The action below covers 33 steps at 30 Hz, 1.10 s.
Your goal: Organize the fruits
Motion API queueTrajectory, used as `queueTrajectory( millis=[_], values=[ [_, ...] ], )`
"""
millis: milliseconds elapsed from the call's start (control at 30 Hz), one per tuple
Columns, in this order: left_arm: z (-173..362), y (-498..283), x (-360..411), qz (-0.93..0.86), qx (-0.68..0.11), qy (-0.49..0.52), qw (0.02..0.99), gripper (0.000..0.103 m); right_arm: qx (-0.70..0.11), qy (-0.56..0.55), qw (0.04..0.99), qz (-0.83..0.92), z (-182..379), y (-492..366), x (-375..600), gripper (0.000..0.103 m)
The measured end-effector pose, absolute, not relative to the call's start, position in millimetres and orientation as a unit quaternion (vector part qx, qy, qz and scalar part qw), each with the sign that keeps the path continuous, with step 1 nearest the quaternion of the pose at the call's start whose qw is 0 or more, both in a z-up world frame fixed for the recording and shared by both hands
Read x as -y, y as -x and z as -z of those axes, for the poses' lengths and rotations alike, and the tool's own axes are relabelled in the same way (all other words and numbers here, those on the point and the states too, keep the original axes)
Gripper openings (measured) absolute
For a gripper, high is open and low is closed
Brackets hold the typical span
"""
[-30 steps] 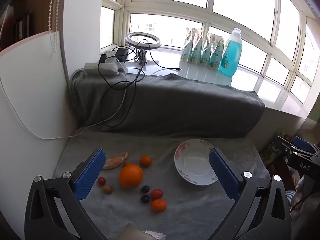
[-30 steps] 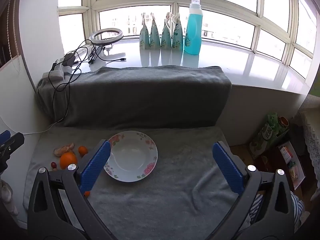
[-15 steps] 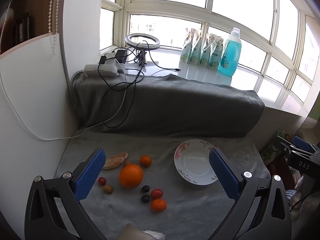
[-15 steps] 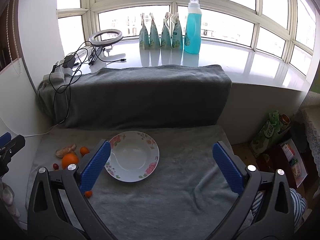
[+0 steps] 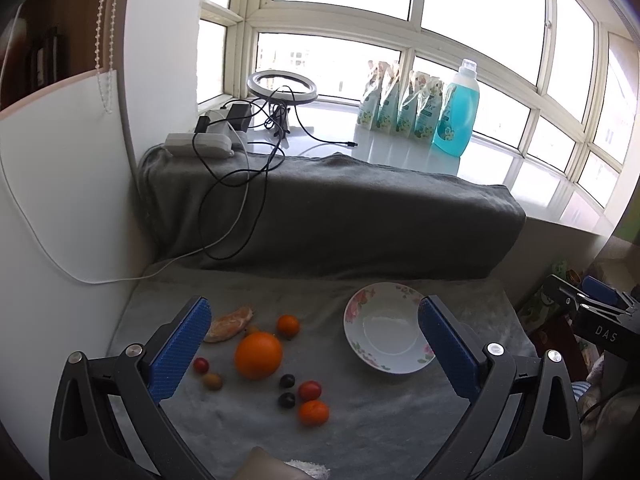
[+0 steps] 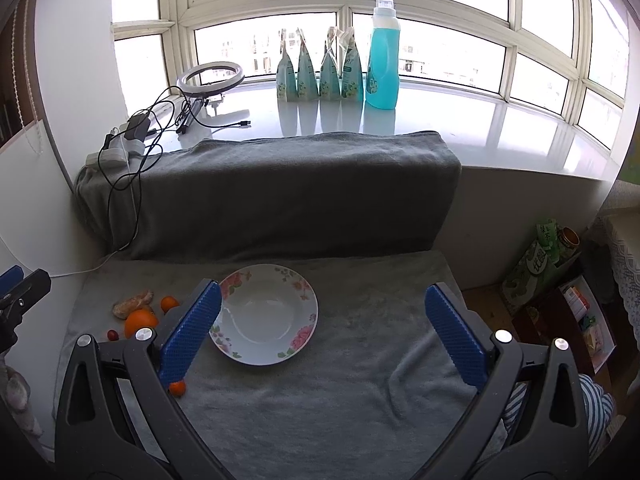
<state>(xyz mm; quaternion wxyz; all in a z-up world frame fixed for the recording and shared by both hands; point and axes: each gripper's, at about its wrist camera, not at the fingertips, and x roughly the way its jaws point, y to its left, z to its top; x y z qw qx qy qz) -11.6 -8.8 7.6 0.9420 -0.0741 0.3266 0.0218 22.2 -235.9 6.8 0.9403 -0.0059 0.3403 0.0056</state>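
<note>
A large orange (image 5: 258, 354) lies on the grey towel (image 5: 380, 424) among several small fruits: a peeled mandarin piece (image 5: 229, 323), small mandarins (image 5: 288, 325) (image 5: 313, 412), cherry tomatoes (image 5: 309, 390) (image 5: 201, 365) and dark grapes (image 5: 287, 381). An empty white bowl with a flower rim (image 5: 387, 326) (image 6: 266, 313) sits to their right. My left gripper (image 5: 312, 340) hovers open above the fruits, holding nothing. My right gripper (image 6: 322, 320) hangs open over the bowl's right side. In the right wrist view the orange (image 6: 139, 321) and a mandarin (image 6: 177, 388) show at the left.
A folded dark grey blanket (image 6: 272, 188) forms a raised step behind the towel. On the sill stand a ring light (image 6: 211, 76), cables and chargers (image 6: 132, 136), several pouches (image 6: 320, 68) and a blue detergent bottle (image 6: 383, 56). Boxes and clutter (image 6: 560, 280) sit off the right edge.
Both grippers stay open and nearly still; the views shift only slightly, with the right wrist view drawing a little back from the bowl.
</note>
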Motion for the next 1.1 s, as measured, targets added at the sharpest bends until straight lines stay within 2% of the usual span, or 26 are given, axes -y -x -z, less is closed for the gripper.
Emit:
queueTrajectory(
  millis=[1100],
  values=[
    [-1,8,5,-0.025,-0.335,0.075,0.939,0.102,-0.355,0.005,0.935,-0.015,6,-27,228,0.103]
  ],
)
